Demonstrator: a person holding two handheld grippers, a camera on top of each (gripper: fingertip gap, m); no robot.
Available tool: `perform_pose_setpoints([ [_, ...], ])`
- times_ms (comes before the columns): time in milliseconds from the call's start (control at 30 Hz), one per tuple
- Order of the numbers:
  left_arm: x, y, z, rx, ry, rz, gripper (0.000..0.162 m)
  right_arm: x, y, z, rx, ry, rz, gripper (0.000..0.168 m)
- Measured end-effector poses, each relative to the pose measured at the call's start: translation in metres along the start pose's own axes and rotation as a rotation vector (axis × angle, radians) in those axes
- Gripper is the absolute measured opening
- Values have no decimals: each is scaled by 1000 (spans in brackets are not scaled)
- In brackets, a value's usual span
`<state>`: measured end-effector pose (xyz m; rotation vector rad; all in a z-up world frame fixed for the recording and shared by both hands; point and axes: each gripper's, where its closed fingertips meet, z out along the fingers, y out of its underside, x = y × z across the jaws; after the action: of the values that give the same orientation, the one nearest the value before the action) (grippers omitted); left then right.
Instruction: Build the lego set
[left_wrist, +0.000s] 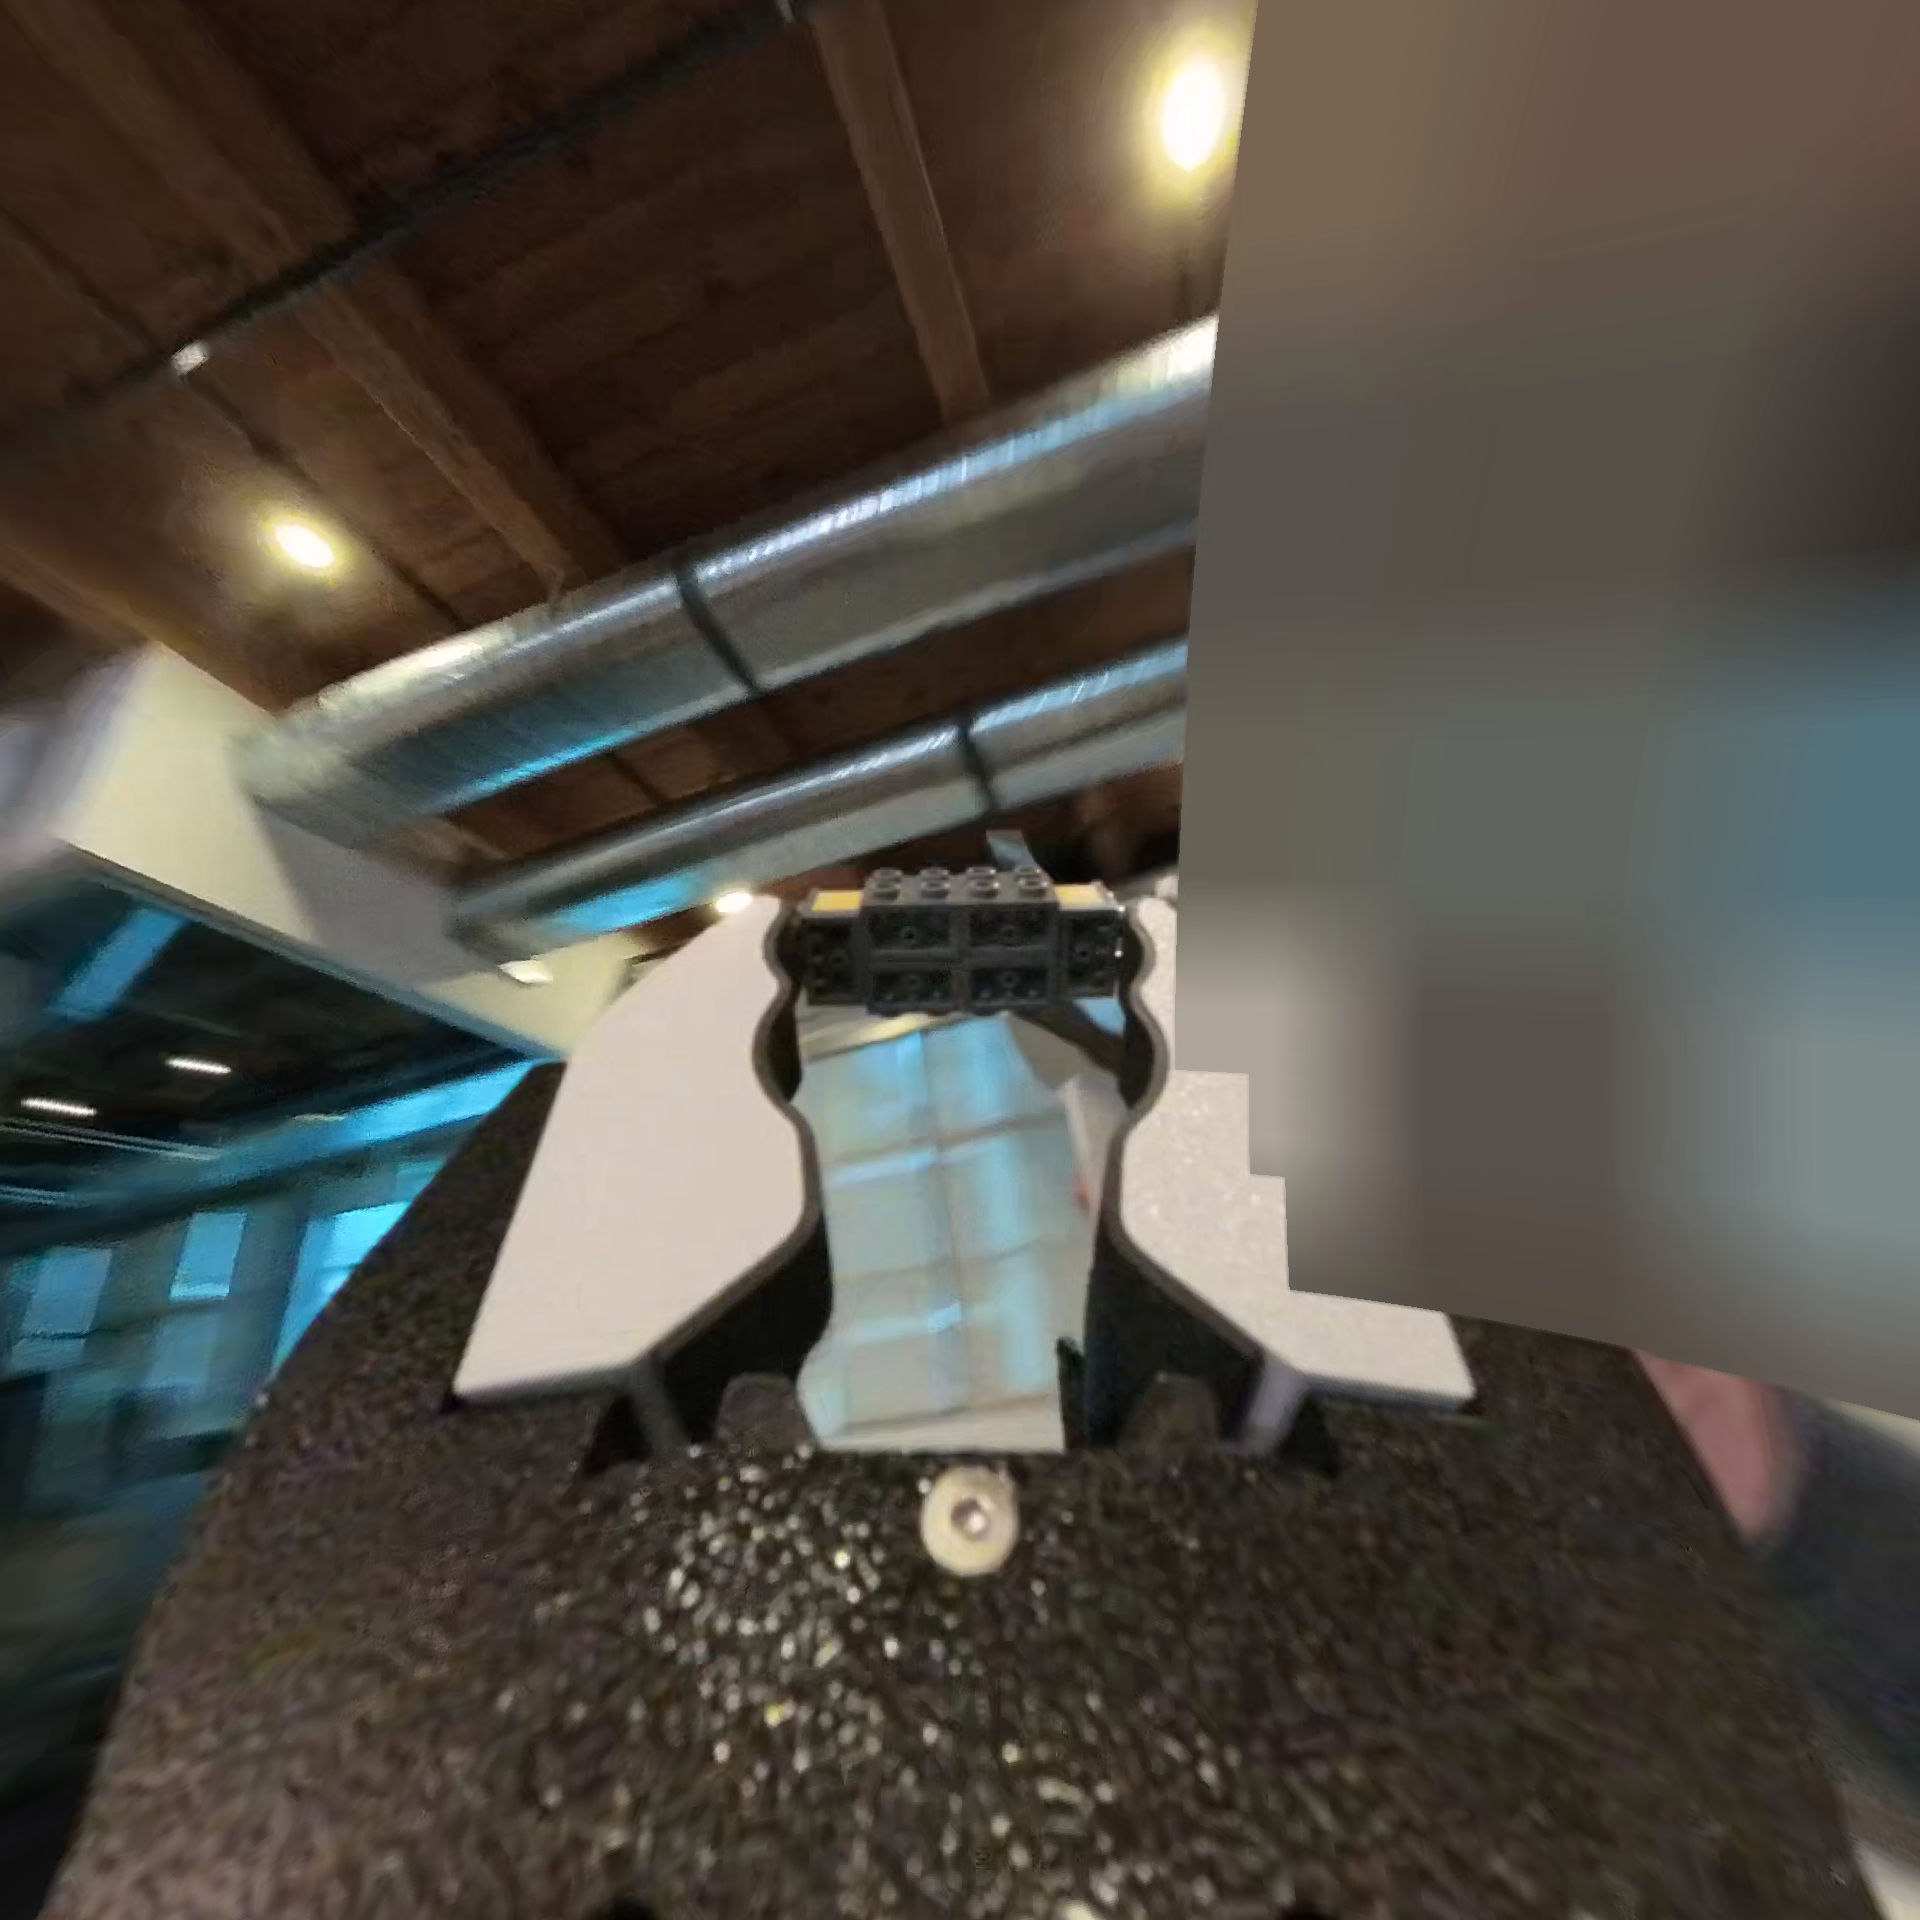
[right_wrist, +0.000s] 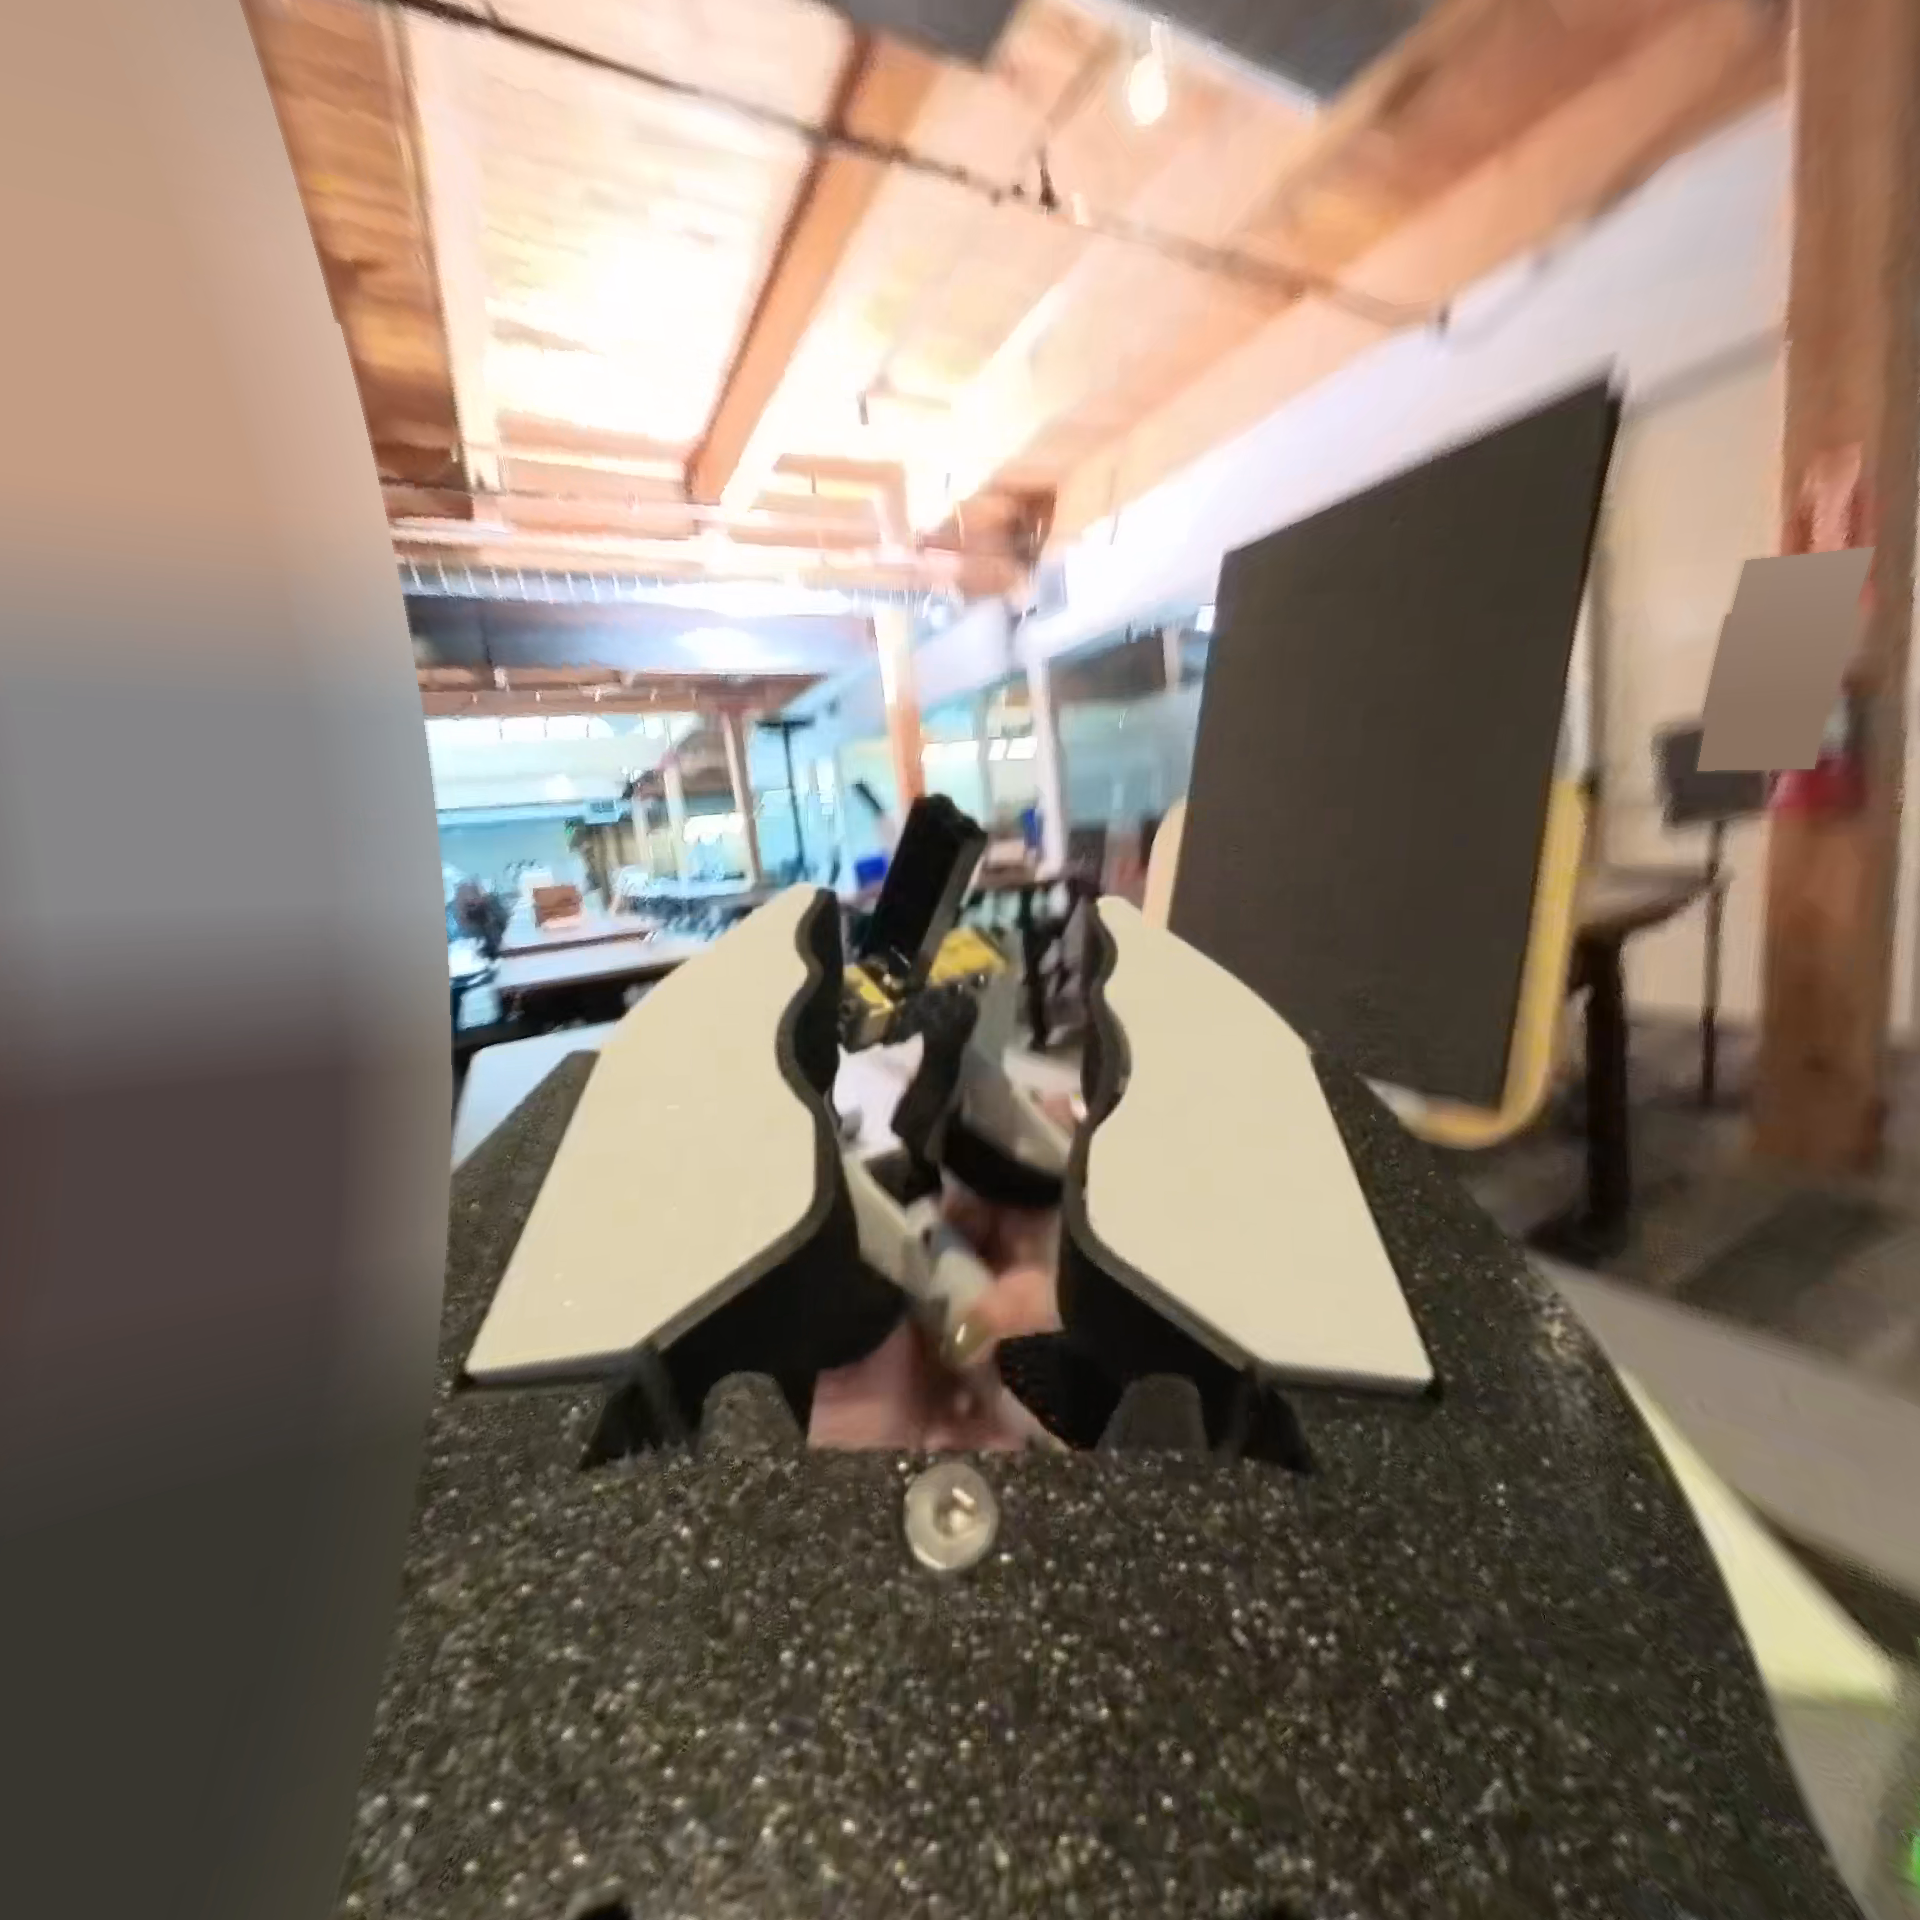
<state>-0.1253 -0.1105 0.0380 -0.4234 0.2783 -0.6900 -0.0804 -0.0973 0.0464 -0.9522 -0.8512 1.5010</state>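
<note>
in the left wrist view, the black speckled body of the left gripper (left_wrist: 954, 961) fills the lower frame. above it, just over the centre, the grey fingers (left_wrist: 665, 1164) are closed on a small black lego assembly (left_wrist: 956, 951), gripped by its ends with its studs facing up and toward the camera and a thin yellow strip along its top. behind it, silver ducts (left_wrist: 790, 623) and a wooden ceiling are seen, so the piece is held raised and tilted upward. a blurred patch covers the right side.

in the right wrist view, the right gripper (right_wrist: 961, 966) is seen with its fingers (right_wrist: 686, 1164) parted and nothing gripped. past them, at centre frame, the same black and yellow assembly is seen in the other gripper. a dark panel (right_wrist: 1382, 727) stands at the right, farther off.

the pinch appears to rest only on the ends, so a push from the free gripper could twist the assembly loose or pop bricks apart; with nothing seen beneath, a drop would be likely.
</note>
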Motion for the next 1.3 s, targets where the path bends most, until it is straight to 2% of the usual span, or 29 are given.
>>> perform_pose_setpoints([
  [100, 9, 5, -3, -159, -9, 375, 59, 1, 14, -5, -138, -55, 187, 44],
  [167, 20, 9, -4, -230, 17, 528, 59, -4, 24, -6, -236, -103, 273, 46],
  [300, 38, 22, -11, -337, 57, 717, 59, -20, 44, -11, -399, -194, 351, 47],
  [400, 50, 30, -15, -383, 92, 762, 59, -29, 56, -15, -462, -227, 391, 44],
  [533, 57, 37, -19, -416, 106, 772, 59, -37, 64, -23, -486, -265, 429, 25],
  [633, 62, 45, -24, -452, 136, 716, 76, -34, 69, -31, -508, -254, 388, 24],
  [733, 57, 55, -36, -538, 121, 571, 96, -27, 72, -43, -538, -268, 302, 24],
  [800, 50, 56, -51, -576, 88, 471, 103, -14, 82, -54, -599, -248, 164, 24],
  [867, 38, 58, -72, -636, 41, 426, 105, 8, 102, -67, -696, -199, -3, 25],
  [1000, 13, 69, -128, -799, -78, 457, 96, 40, 162, -98, -904, -225, -238, 25],
  [1167, -11, 83, -181, -951, -243, 345, 93, 67, 241, -126, -1081, -252, -331, 25],
  [1300, -27, 90, -201, -1026, -351, 239, 97, 75, 281, -140, -1191, -279, -364, 25],
])
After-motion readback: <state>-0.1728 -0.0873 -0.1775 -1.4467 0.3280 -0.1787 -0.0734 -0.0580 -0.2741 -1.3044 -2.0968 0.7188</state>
